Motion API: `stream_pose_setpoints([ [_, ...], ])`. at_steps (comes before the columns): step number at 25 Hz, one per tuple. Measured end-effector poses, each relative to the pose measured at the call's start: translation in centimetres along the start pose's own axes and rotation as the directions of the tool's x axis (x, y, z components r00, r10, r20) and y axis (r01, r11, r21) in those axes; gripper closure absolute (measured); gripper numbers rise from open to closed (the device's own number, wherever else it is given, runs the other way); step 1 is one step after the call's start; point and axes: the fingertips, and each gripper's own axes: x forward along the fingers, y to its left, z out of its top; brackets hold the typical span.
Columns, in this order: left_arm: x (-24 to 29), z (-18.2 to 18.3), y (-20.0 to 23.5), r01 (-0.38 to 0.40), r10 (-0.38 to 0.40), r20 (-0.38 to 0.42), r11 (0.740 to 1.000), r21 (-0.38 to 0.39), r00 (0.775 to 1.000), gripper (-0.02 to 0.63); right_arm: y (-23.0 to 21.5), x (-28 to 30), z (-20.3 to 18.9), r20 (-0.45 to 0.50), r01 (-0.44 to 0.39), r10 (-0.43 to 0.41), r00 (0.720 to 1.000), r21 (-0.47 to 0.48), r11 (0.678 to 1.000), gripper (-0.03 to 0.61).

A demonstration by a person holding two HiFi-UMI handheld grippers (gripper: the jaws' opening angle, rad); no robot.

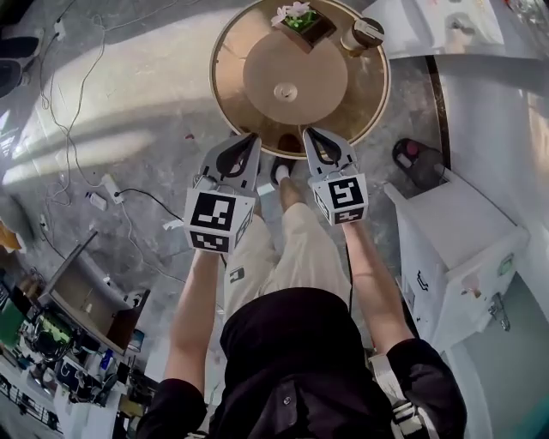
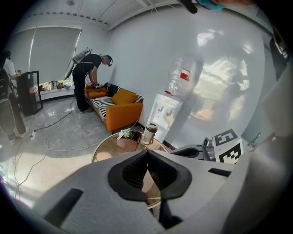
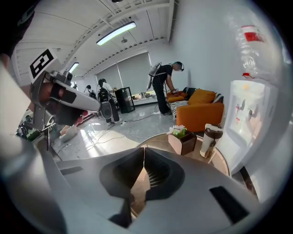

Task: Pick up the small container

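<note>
A small beige tumbler with a dark lid (image 1: 362, 34) stands upright at the far right of the round wooden table (image 1: 360, 103), beside a brown box of flowers (image 1: 300, 24). The tumbler (image 2: 149, 133) also shows in the left gripper view, and the same tumbler (image 3: 210, 139) in the right gripper view. My left gripper (image 1: 251, 137) and right gripper (image 1: 310, 131) hover side by side over the table's near edge, well short of the tumbler. Both have their jaws shut with nothing between them. The left gripper (image 2: 147, 153) and right gripper (image 3: 144, 151) point across the table.
A small round knob (image 1: 286, 91) sits at the table's middle. A white cabinet (image 1: 455, 249) stands to the right, a water dispenser (image 3: 247, 114) behind the table. Cables (image 1: 129, 193) trail over the floor on the left. An orange sofa (image 2: 121, 109) and a bending person (image 2: 89, 77) are farther off.
</note>
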Motion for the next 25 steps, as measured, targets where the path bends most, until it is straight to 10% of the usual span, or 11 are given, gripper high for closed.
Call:
stream_pose_setpoints([
  [25, 10.4, -10.6, 5.3, 0.121, -0.117, -0.113, 0.992, 0.03, 0.987, 0.595, -4.5, 14.9, -14.5, -0.123, 0.136, -0.129, 0.984, 0.056, 0.989, 0.295],
])
